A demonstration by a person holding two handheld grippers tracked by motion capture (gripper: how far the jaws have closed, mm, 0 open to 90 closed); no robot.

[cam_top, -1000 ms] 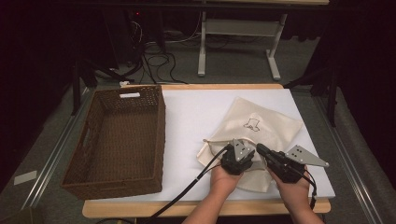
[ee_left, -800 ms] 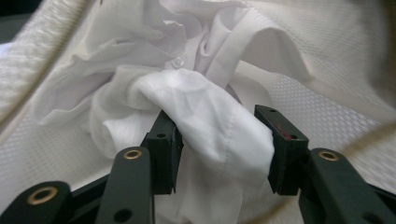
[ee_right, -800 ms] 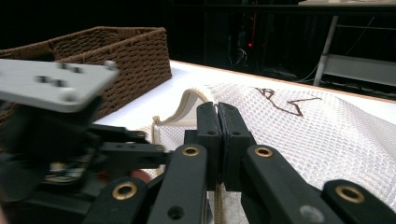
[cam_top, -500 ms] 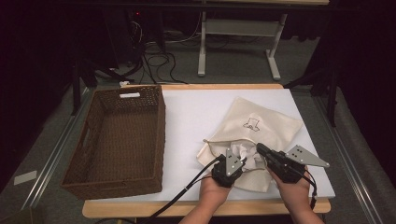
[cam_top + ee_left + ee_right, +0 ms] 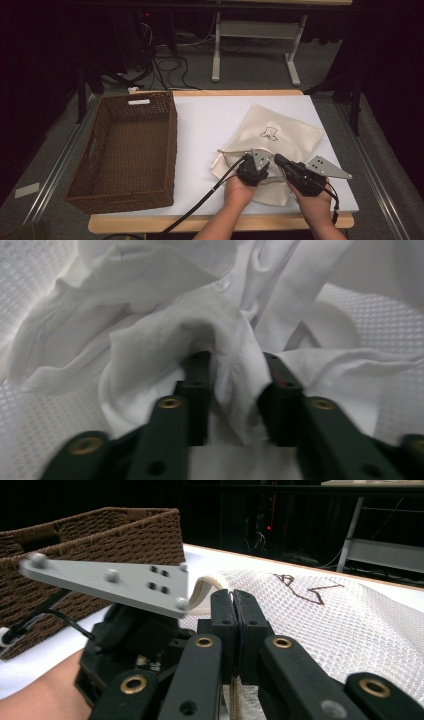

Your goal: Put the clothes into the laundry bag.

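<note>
Cream drawstring cloth bag (image 5: 280, 137) near the table's front right corner looks light and floppy, best taken by its drawcord (image 5: 207, 585), which the right gripper (image 5: 233, 600) pinches shut, while the left gripper (image 5: 235, 372) stands part-open astride a fold.

Your high view is lit from above onto the white tabletop (image 5: 210, 120), which reads bright and even; the floor and room beyond fall into deep darkness, and the brown woven wicker basket (image 5: 125, 145) stays dim inside with little detail; the picture is soft and slightly grainy. In your left gripper view the cream cloth drawstring bag (image 5: 165, 330) nearly blows out to white near the top, folds shaded grey; the black jaws at the bottom are blurred. In your right gripper view the grey three-cornered plate (image 5: 110, 582) smears at its left tip; the background is dark.
</note>
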